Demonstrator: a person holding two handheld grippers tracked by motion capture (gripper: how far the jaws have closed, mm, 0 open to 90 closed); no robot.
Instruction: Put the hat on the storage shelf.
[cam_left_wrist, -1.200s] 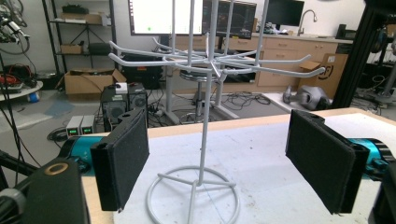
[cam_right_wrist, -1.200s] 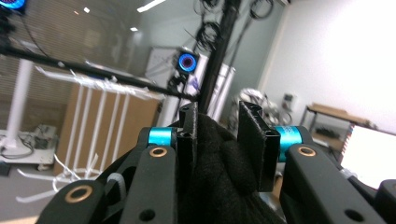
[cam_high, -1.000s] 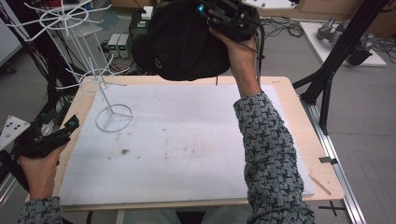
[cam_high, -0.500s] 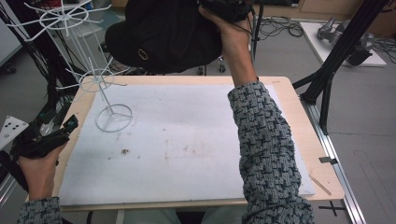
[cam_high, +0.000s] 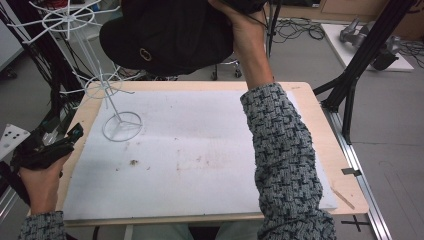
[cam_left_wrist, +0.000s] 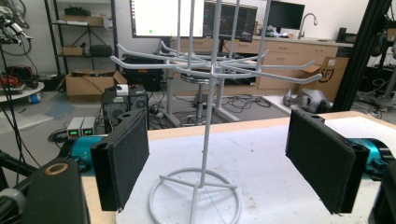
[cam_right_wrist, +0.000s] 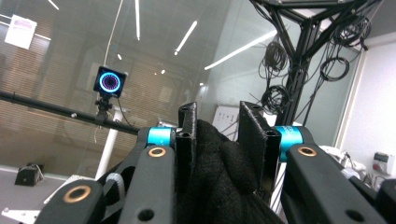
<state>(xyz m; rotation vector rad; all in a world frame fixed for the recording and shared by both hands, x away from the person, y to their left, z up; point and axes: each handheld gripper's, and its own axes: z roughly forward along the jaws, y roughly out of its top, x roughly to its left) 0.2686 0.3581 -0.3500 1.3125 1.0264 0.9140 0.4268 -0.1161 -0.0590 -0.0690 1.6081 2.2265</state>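
A white wire rack (cam_high: 112, 95) stands at the far left of the white mat (cam_high: 200, 160), its ring base on the mat and its spoked tiers rising above. The mat lies on a wooden table (cam_high: 320, 130).

High above the far edge of the mat, to the right of the rack's top tier, hangs a black hat (cam_high: 170, 35), held up in the air by the right gripper (cam_right_wrist: 218, 135). The person's right arm, in a patterned grey sleeve (cam_high: 285, 165), stretches up across the right part of the mat and hides that stretch of it. The hat hides the floor and chair behind the table. On the hat a small round emblem (cam_high: 145, 54) faces the camera.

The left gripper (cam_high: 52, 145) rests at the table's left edge, just left of the rack base, held by the left hand (cam_high: 40, 177).

The left gripper view shows its two padded jaws spread wide with nothing between them, and the rack (cam_left_wrist: 205, 140) standing ahead in the gap, with its hook arms, a room of shelves, boxes and screens behind.

The right gripper view looks upward at ceiling lights and a ring-lit camera (cam_right_wrist: 111, 82); there the jaws stand close, pinching black knit fabric (cam_right_wrist: 219, 172) of the hat.
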